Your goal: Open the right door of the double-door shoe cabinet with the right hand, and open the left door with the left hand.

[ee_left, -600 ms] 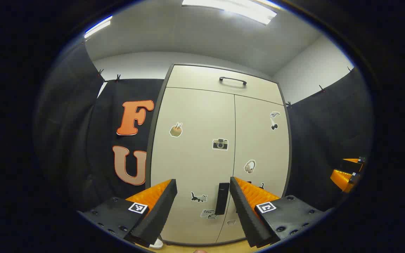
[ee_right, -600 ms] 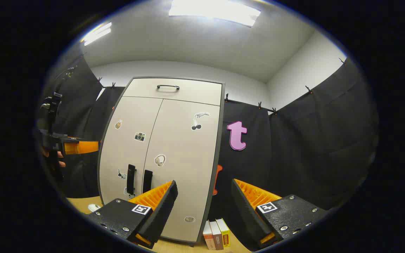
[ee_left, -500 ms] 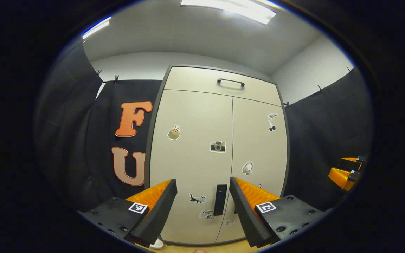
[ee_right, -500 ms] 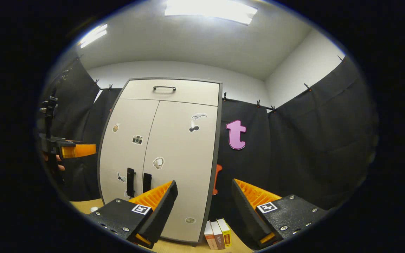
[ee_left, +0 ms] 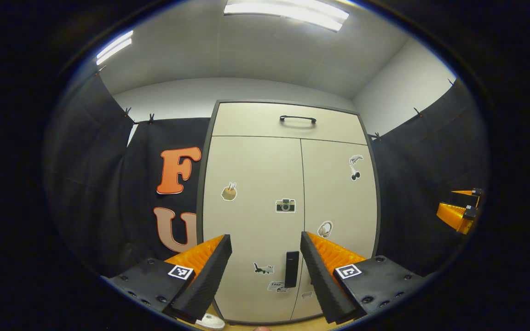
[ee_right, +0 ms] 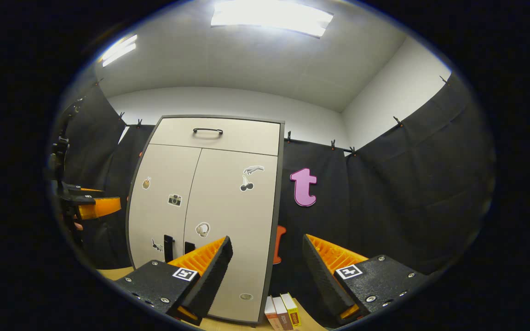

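Both doors (ee_left: 256, 207) closed. Left gripper (ee_left: 265, 271) spread, aligned on left handle (ee_left: 291, 269) — right gripper (ee_right: 267, 271) spread, off-target.

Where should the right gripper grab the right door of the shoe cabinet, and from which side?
Take the right door by its vertical black bar handle, low beside the centre seam. Come straight at the cabinet front with the right gripper open, one finger on each side of the bar. The bar is narrow, upright and stands proud, so it likely suits a sideways pinch.

Three books (ee_right: 283, 311); white shoe (ee_left: 210, 321)
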